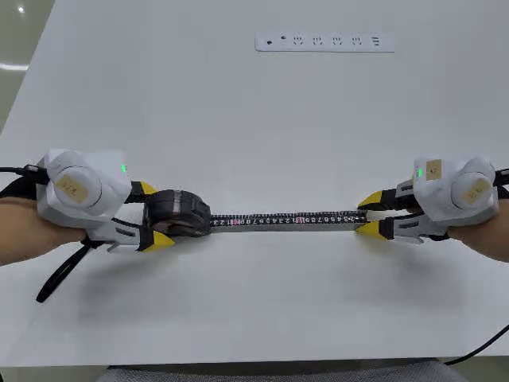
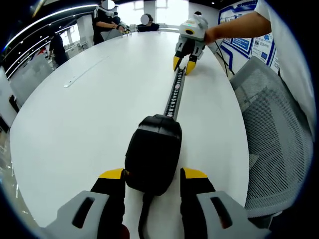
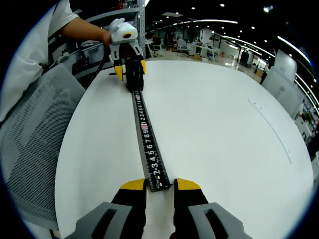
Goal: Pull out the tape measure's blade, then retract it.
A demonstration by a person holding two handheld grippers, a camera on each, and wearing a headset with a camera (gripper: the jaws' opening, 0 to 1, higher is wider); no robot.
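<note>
Left hand-held gripper clamps case; right pinches blade.

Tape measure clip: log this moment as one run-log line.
left tool: shut on black tape measure case | right tool: shut on tip of black numbered blade | blade: extended, flat on white table

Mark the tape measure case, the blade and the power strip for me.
case (image 1: 176,213), head view, top of its black body.
blade (image 1: 290,218), head view, middle of the pulled-out length.
power strip (image 1: 324,41), head view, centre of its white face.
</note>
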